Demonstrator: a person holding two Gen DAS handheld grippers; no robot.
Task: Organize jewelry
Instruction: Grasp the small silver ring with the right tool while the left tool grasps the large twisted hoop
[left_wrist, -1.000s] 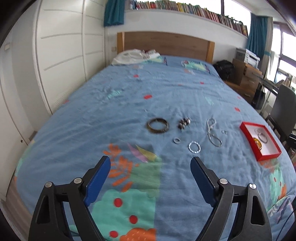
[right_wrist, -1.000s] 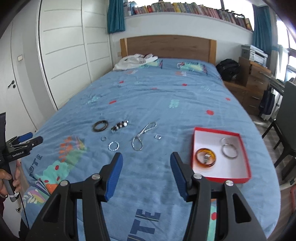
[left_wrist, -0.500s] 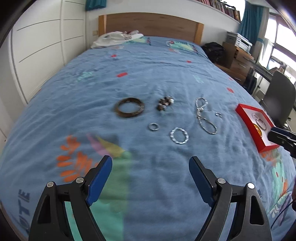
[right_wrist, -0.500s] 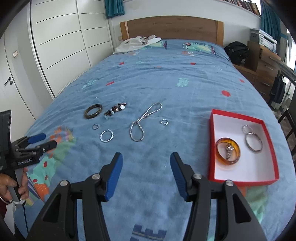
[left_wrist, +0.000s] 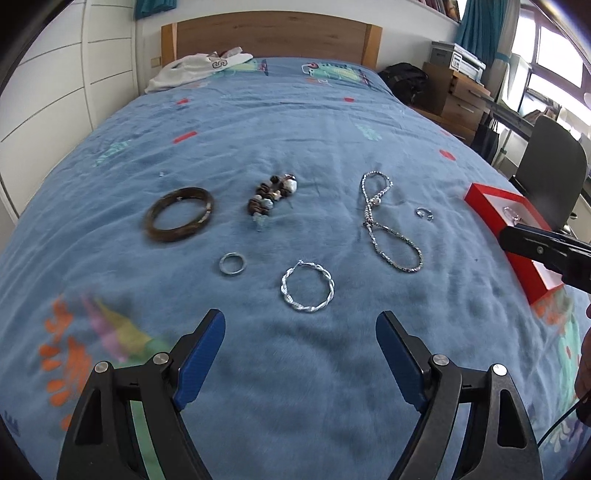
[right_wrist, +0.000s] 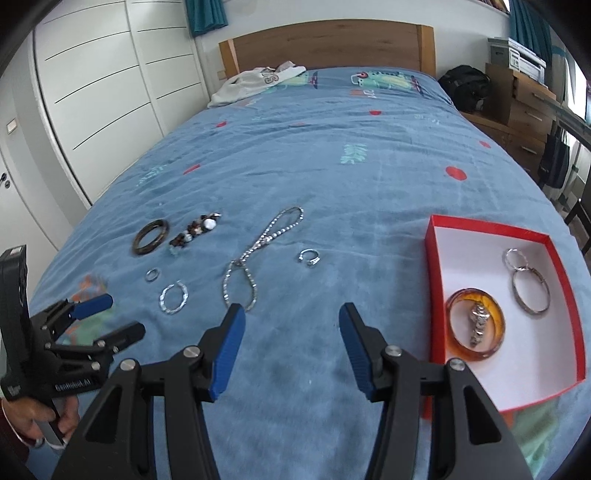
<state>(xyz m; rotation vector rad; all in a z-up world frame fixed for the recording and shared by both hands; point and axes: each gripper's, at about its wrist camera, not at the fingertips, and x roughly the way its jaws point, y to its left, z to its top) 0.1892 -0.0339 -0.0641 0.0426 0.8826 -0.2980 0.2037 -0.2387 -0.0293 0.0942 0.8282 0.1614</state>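
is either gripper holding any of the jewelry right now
Nothing is held. The left gripper and the right gripper both stand open above the blue bedspread, with nothing between their fingers.

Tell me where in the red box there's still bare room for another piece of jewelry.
In the red box, the near-left area holds the amber bangle and the right side the silver rings. Bare white floor remains at the far-left corner behind the bangle, and along the near edge in front of it.
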